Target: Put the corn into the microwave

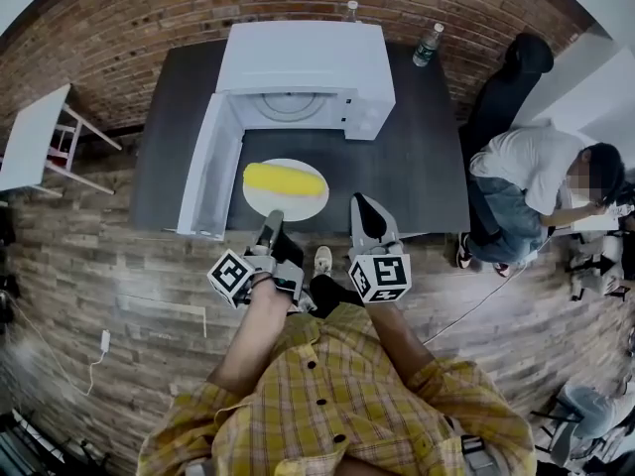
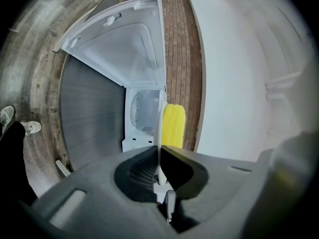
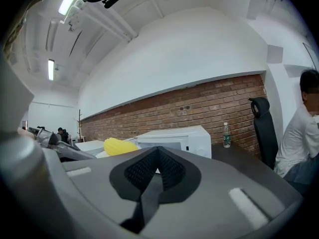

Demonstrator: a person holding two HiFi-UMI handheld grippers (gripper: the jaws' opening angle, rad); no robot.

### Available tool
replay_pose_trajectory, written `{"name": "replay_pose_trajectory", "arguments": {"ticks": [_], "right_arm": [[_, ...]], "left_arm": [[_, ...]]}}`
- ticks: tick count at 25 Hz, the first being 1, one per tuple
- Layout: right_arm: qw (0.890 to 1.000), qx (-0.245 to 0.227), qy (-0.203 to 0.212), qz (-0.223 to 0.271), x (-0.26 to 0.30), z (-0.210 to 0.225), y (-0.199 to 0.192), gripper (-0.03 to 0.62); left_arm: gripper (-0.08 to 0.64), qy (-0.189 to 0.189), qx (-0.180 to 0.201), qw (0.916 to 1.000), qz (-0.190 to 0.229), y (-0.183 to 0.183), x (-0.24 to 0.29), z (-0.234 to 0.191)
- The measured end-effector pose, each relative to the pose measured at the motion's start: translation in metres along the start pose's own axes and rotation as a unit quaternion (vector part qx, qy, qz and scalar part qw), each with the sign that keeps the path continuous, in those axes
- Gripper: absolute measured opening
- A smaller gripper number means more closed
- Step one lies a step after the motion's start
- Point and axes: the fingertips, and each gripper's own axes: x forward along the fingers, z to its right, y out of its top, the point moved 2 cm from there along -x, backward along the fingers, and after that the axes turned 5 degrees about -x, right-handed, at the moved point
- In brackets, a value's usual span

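A yellow corn cob (image 1: 284, 178) lies on a white plate (image 1: 308, 204) held just above the dark table (image 1: 417, 167), in front of the white microwave (image 1: 306, 62). The microwave's door (image 1: 203, 172) stands open to the left and its cavity (image 1: 290, 105) shows. My left gripper (image 1: 273, 216) is shut on the plate's near rim. In the left gripper view the plate (image 2: 160, 128) shows as a thin edge between the jaws of the left gripper (image 2: 158, 151), with the corn (image 2: 173, 126) beyond. My right gripper (image 1: 359, 201) (image 3: 158, 151) is shut on nothing, right of the plate.
Two water bottles (image 1: 427, 45) (image 1: 350, 10) stand behind the microwave by the brick wall. A black chair (image 1: 511, 77) and a seated person (image 1: 536, 181) are at the table's right end. A white side table (image 1: 30, 137) stands at the far left.
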Motion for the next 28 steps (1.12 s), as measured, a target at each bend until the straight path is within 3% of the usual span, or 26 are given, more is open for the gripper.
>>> {"name": "replay_pose_trajectory", "arguments": {"ticks": [16,28], "right_arm": [[1.0,-0.008,0.019,-0.009,0.06,0.023,-0.008,0.004],[0.999,-0.011,0.047,-0.024,0.086,0.027,-0.013,0.005]], "left_arm": [[0.018,0.005,0.003,0.9999,0.016,0.027,0.066,-0.014],[0.017,0.03,0.033,0.9987,0.026,0.043,0.104,-0.044]]}}
